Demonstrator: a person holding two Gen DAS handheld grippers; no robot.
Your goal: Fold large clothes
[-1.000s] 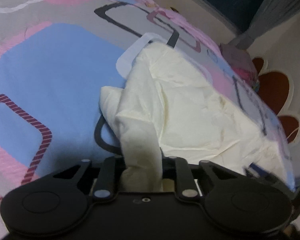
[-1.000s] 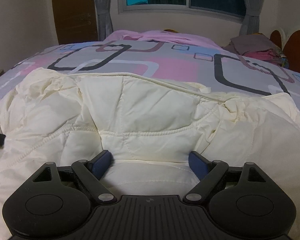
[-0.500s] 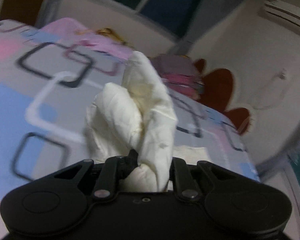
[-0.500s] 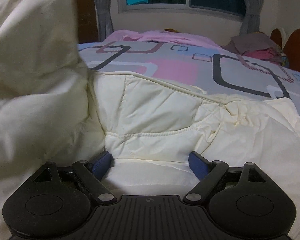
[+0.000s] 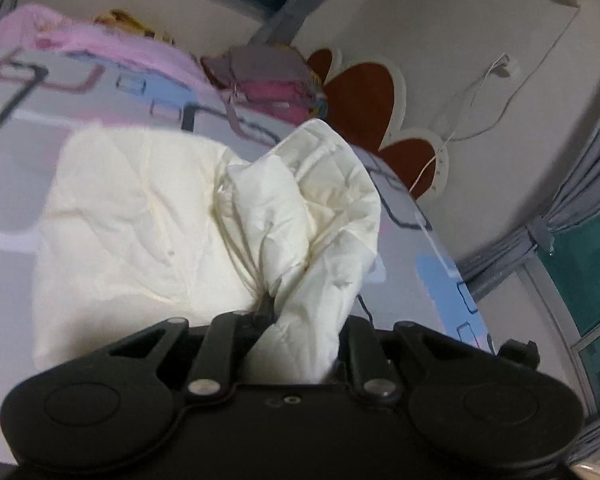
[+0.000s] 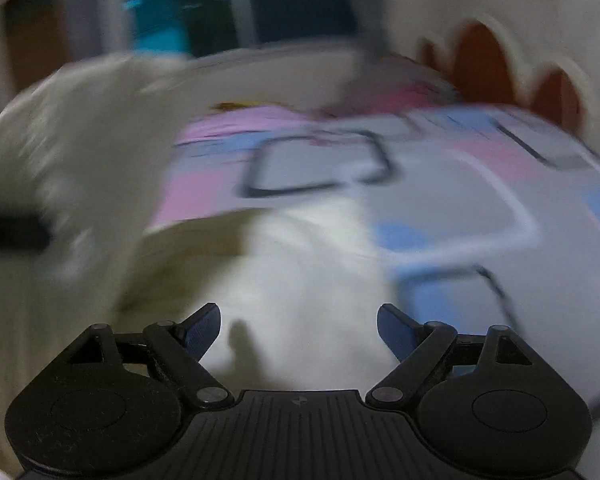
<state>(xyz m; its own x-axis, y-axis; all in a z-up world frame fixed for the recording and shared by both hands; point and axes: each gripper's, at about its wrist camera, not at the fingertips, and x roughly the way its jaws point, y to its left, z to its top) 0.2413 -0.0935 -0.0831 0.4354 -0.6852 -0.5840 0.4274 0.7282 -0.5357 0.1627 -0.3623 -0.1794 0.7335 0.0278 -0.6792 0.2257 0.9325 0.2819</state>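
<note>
While puffy cream jacket (image 5: pixel 140 216) bunches, left claw (image 5: pixel 300 316) clamped, right claw (image 6: pixel 299 332) spread.

Left gripper (image 5: pixel 300 320) jaws clamped; right gripper (image 6: pixel 299 332) jaws apart.

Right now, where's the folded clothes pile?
Left wrist view, upper centre: the folded clothes pile sits on the bed's far edge, beside the headboard.

A home bedroom: patterned bedspread (image 5: pixel 100 92), scalloped headboard (image 5: pixel 364 92), curtained window (image 5: pixel 580 216).
</note>
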